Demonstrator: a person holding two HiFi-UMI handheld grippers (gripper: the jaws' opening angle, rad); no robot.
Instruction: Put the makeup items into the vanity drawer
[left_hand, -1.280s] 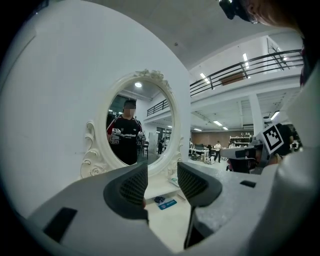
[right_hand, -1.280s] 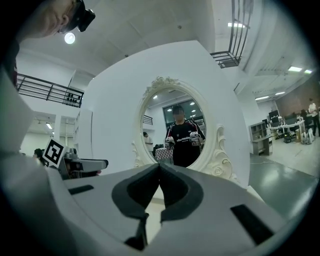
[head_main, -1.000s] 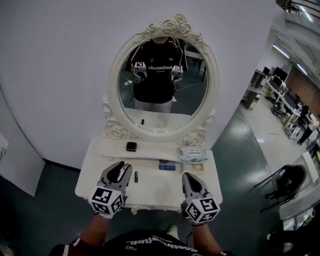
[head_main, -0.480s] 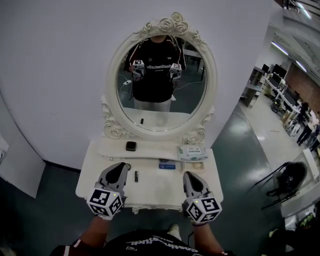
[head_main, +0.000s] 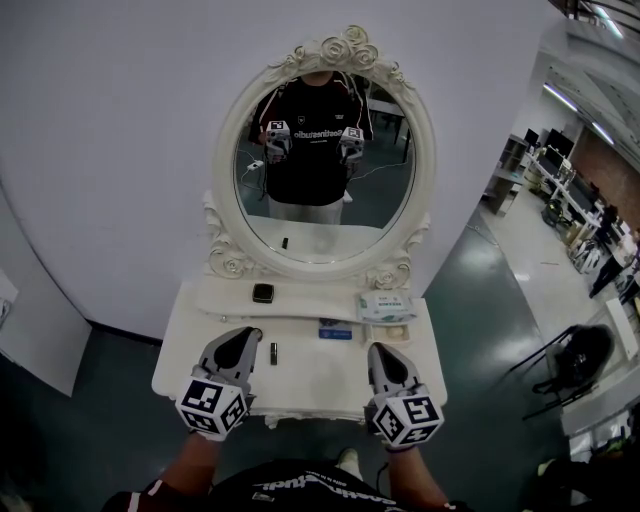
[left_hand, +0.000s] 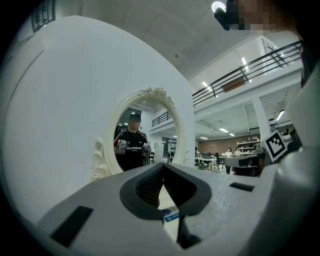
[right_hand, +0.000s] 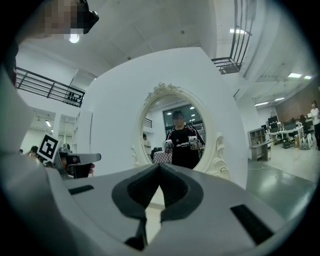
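Head view looks down on a white vanity (head_main: 308, 372) topped by an oval mirror (head_main: 325, 160). Just below the mirror's lower rim and left of its centre, a dark compact (head_main: 262, 293) lies on the raised shelf (head_main: 215, 298). A wipes pack (head_main: 386, 308) lies under the mirror's lower right. Further out from the mirror, below its centre, is a small blue box (head_main: 335, 330). A dark stick (head_main: 273, 352) lies left of that, pointing toward the mirror.

The left gripper (head_main: 245, 333) is held level over the tabletop below the mirror's left side. Its jaws have just been closing and now meet, with nothing between them. The right gripper (head_main: 378, 350) hangs level below the mirror's right side, with its jaws also together and empty. Both face the mirror, which reflects the person holding them.
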